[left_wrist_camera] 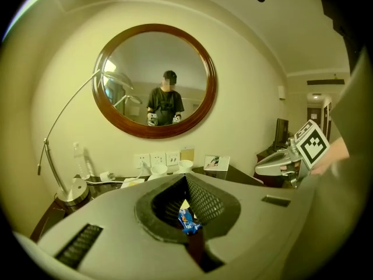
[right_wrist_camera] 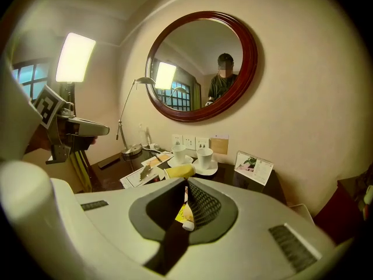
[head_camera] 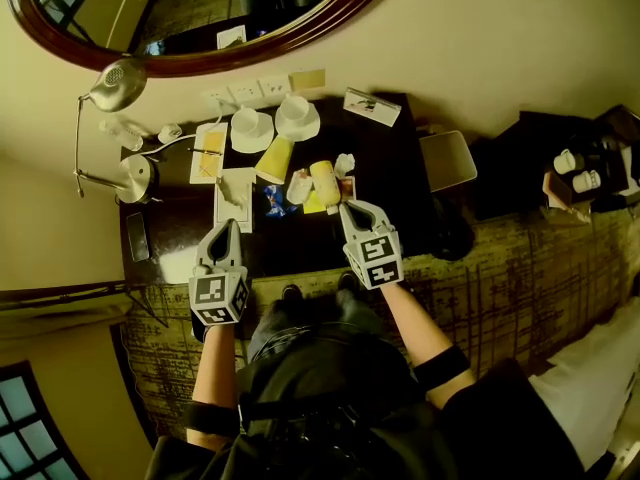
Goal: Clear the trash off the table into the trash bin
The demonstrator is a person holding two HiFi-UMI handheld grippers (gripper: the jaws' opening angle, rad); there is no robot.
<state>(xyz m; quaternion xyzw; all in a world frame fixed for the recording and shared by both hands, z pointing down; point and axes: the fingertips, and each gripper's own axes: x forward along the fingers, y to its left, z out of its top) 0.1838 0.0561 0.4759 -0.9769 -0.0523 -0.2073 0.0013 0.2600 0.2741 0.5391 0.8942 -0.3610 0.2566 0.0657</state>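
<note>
Trash lies mid-table on the dark table [head_camera: 390,183]: a blue wrapper [head_camera: 273,202], a white crumpled scrap [head_camera: 298,187], a yellow tube [head_camera: 323,180], a yellow packet [head_camera: 313,204] and a tissue wad [head_camera: 344,163]. My left gripper [head_camera: 225,226] hovers shut and empty at the front left. The blue wrapper [left_wrist_camera: 187,220] shows beyond its closed jaws [left_wrist_camera: 186,178]. My right gripper [head_camera: 347,206] points at the pile, its jaws only a crack apart and gripping nothing. The yellow packet [right_wrist_camera: 184,213] shows just past its tips [right_wrist_camera: 186,182]. The pale trash bin [head_camera: 447,160] stands off the table's right end.
Two white cups on saucers [head_camera: 252,128] [head_camera: 297,118], a yellow cup on its side [head_camera: 275,160], a standing card [head_camera: 371,106] and papers [head_camera: 235,198] fill the back and left. A desk lamp [head_camera: 135,178] stands far left. A round mirror [head_camera: 200,18] hangs on the wall.
</note>
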